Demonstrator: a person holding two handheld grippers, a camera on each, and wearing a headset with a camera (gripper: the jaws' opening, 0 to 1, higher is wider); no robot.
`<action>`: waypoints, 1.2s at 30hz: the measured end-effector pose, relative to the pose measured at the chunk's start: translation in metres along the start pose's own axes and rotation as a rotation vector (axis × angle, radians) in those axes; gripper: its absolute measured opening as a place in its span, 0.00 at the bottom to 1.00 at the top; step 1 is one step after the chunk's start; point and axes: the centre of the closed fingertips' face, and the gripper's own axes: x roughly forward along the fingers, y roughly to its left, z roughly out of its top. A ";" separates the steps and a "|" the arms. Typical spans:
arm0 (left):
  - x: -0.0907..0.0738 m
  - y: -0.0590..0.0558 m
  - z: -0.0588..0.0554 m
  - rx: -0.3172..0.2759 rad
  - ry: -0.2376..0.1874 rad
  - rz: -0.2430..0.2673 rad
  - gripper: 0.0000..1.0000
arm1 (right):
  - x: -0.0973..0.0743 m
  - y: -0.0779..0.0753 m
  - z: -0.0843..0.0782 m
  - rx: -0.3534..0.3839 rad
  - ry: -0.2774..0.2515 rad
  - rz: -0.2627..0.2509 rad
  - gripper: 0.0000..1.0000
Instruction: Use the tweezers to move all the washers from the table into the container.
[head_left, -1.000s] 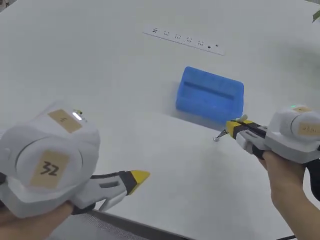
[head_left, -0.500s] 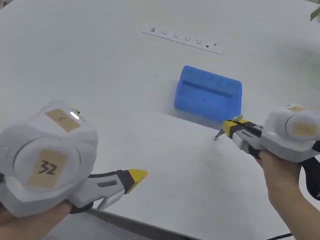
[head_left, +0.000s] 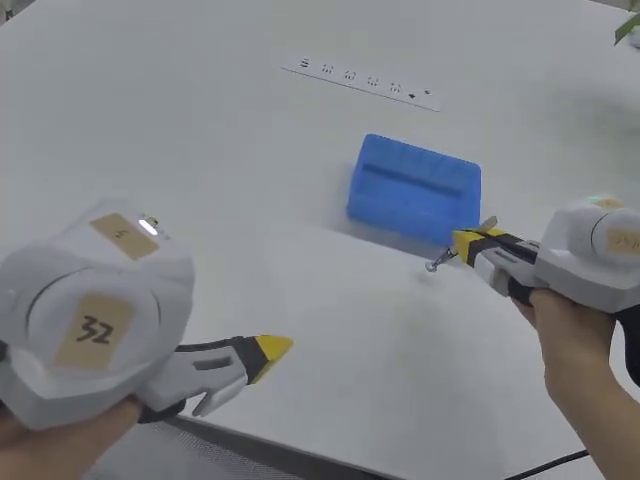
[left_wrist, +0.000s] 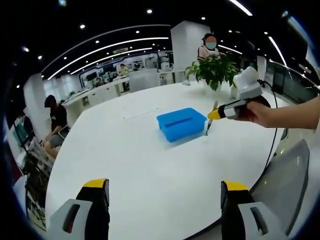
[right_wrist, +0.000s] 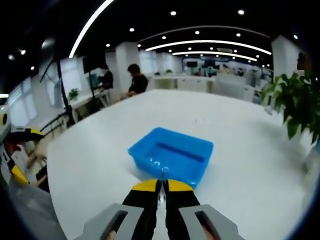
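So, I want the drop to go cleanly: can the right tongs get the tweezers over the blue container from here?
Probably yes. The right tongs hold the tweezers just short of the near wall of the blue container, tips low over bare table, and nothing stands between them.

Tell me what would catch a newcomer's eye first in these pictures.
The bright blue container stands out on the white table. Beside it, the right claw grips thin tweezers angled down to the tabletop; the left claw hangs open near the table's front edge.
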 end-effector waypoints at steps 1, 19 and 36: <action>0.000 -0.001 0.000 0.001 -0.001 0.000 0.94 | -0.002 0.000 0.004 0.004 -0.007 0.003 0.00; -0.001 -0.002 0.004 0.011 -0.009 -0.002 0.94 | -0.008 0.002 0.040 -0.042 -0.069 0.027 0.00; 0.002 -0.005 0.005 0.012 -0.011 -0.015 0.93 | 0.023 -0.039 0.060 -0.047 -0.089 -0.083 0.01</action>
